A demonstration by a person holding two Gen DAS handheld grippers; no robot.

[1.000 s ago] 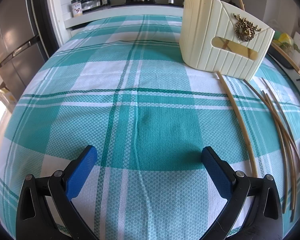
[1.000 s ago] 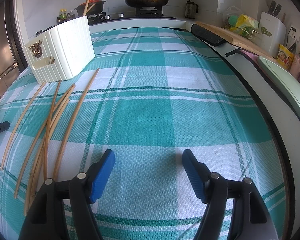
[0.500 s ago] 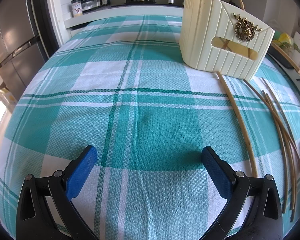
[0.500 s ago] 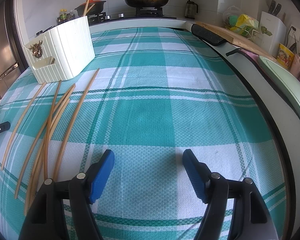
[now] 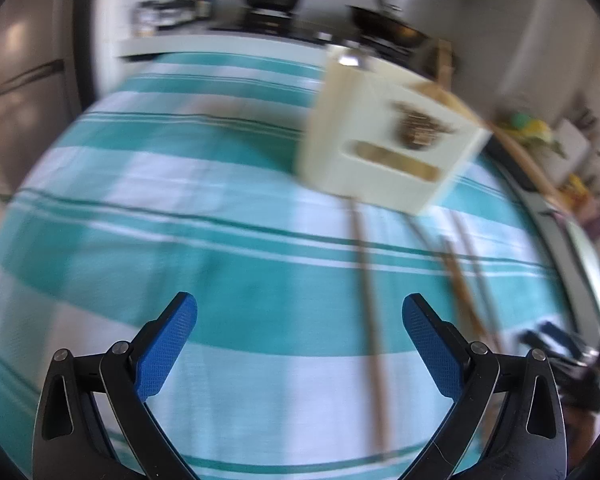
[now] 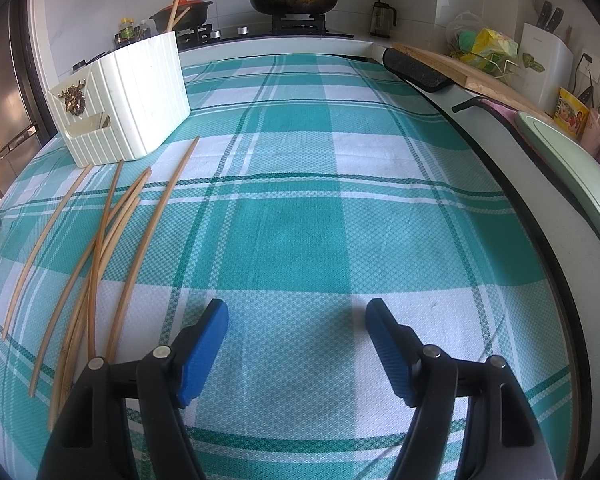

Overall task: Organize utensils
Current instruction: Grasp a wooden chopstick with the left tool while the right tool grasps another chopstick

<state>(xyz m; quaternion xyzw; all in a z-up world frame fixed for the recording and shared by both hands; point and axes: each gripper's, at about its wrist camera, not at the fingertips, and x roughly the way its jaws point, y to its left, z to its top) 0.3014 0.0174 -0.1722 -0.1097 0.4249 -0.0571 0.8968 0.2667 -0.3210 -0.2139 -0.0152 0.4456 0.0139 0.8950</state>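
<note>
A counter [image 6: 496, 184] carries everything, its top spread with a teal-and-white checked cloth [image 6: 308, 216] that runs nearly to the right edge, where a bare pale strip of counter shows. Directly on the cloth, toward the far left corner, stands a cream ribbed utensil holder [image 6: 140, 112] with a brass ornament on its end; two sticks rise from it. Loose bamboo chopsticks [image 6: 100, 248] lie fanned on the cloth from just beside the holder's base toward the near left edge, several crossing. The left wrist view is blurred.
</note>
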